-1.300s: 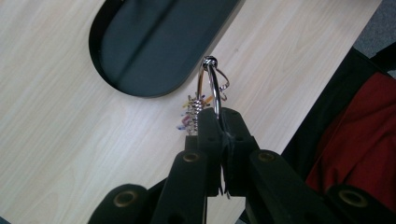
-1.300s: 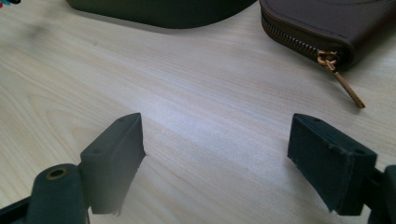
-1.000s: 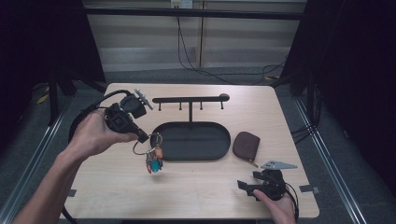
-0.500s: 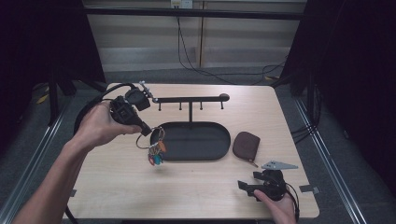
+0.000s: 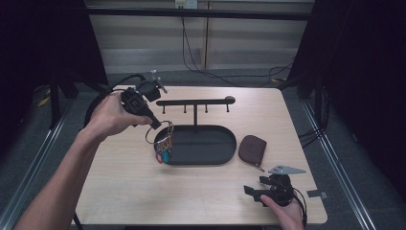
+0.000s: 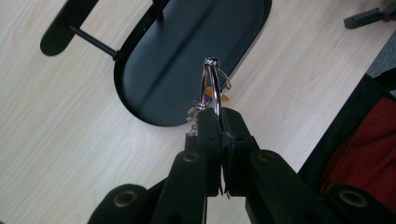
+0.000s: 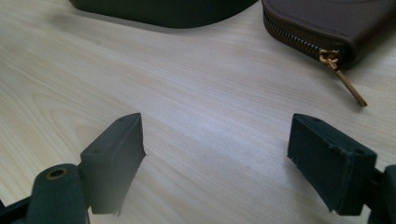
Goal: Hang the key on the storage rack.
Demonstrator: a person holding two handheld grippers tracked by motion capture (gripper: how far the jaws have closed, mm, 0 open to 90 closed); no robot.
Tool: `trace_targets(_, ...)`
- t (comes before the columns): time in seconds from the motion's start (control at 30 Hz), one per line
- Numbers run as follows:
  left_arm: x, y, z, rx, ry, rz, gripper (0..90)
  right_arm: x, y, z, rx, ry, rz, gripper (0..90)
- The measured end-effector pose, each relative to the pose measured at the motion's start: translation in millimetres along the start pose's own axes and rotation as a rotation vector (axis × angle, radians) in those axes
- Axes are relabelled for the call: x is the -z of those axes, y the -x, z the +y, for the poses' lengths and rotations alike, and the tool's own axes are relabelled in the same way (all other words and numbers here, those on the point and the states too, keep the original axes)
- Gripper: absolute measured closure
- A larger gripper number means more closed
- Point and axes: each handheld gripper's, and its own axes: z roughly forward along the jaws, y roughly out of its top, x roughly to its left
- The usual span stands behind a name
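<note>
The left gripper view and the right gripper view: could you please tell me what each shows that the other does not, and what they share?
Left gripper view: the left hand-held gripper, jaws shut on the silver metal key ring with small coloured tags, hanging above the tray; also the black metal hook rail on its post.

Right gripper view: the right hand-held gripper, jaws wide apart with nothing between them, low over the table; also the brown zipped leather pouch with its brass zip pull.

Both: the black oval metal tray and the light wooden table.
</note>
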Motion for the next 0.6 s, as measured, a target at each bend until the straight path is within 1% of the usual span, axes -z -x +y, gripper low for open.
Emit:
trace_targets(0.03, -0.1, 0.6, 2.1, -0.017, 0.007, 0.008, 88.0, 0.1, -0.5, -0.2, 0.0, -0.002, 0.003, 18.3)
trace_targets(0.13, -2.3, 0.3, 4.1, -0.021, -0.007, -0.004, 88.0, 0.2, -1.0, -0.1, -0.001, -0.004, 0.002, 18.3)
trace_targets(0.17, -3.3, -1.1, 5.1, -0.015, -0.01, 0.004, 88.0, 0.0, -1.0, -0.1, -0.003, -0.005, 0.002, 18.3)
trace_targets(0.2, -3.0, -2.5, 5.5, -0.01, -0.01, -0.001, 88.0, -0.2, -0.9, 0.1, -0.003, -0.006, 0.002, 18.3)
trace_targets(0.23, -3.1, -6.9, 6.1, 0.002, 0.001, -0.005, 88.0, -0.2, -1.1, 0.2, -0.002, -0.006, 0.004, 18.3)
trace_targets(0.27, -3.1, -6.9, 6.1, 0.002, 0.001, -0.005, 88.0, -0.2, -1.1, 0.2, -0.002, -0.006, 0.004, 18.3)
trace_targets(0.3, -3.3, -9.9, 6.3, 0.008, -0.003, -0.008, 88.0, -0.1, -1.2, 0.1, 0.001, -0.005, 0.003, 18.3)
trace_targets(0.33, -2.6, -14.4, 6.0, 0.02, 0.0, -0.001, 88.0, 0.2, -1.2, -0.1, 0.0, -0.004, 0.004, 18.3)
trace_targets(0.37, -1.9, -17.7, 5.7, 0.019, 0.004, -0.002, 88.0, 0.4, -1.1, -0.1, -0.001, -0.005, 0.004, 18.3)
trace_targets(0.4, -1.9, -17.7, 5.7, 0.019, 0.004, -0.002, 88.1, 0.4, -1.1, -0.1, -0.001, -0.005, 0.004, 18.3)
trace_targets(0.43, -2.1, -23.7, 4.6, 0.032, 0.013, 0.001, 88.1, 0.6, -0.9, -0.1, -0.002, -0.004, 0.006, 18.3)
trace_targets(0.47, -2.7, -26.8, 4.5, 0.03, 0.008, 0.002, 88.0, 0.5, -1.0, -0.1, -0.001, -0.004, 0.006, 18.3)
trace_targets(0.5, -3.8, -29.3, 4.3, 0.038, 0.008, 0.005, 88.0, 0.3, -1.1, -0.1, 0.001, -0.004, 0.006, 18.3)
trace_targets(0.53, -4.4, -32.0, 4.5, 0.04, 0.004, 0.001, 88.0, 0.1, -1.2, 0.0, 0.002, -0.005, 0.007, 18.3)
trace_targets(0.57, -5.1, -34.6, 4.5, 0.039, 0.012, -0.008, 88.0, 0.0, -1.4, 0.1, 0.003, -0.004, 0.009, 18.3)
trace_targets(0.6, -5.1, -34.6, 4.5, 0.039, 0.012, -0.008, 88.0, -0.1, -1.5, 0.2, 0.003, -0.005, 0.009, 18.3)
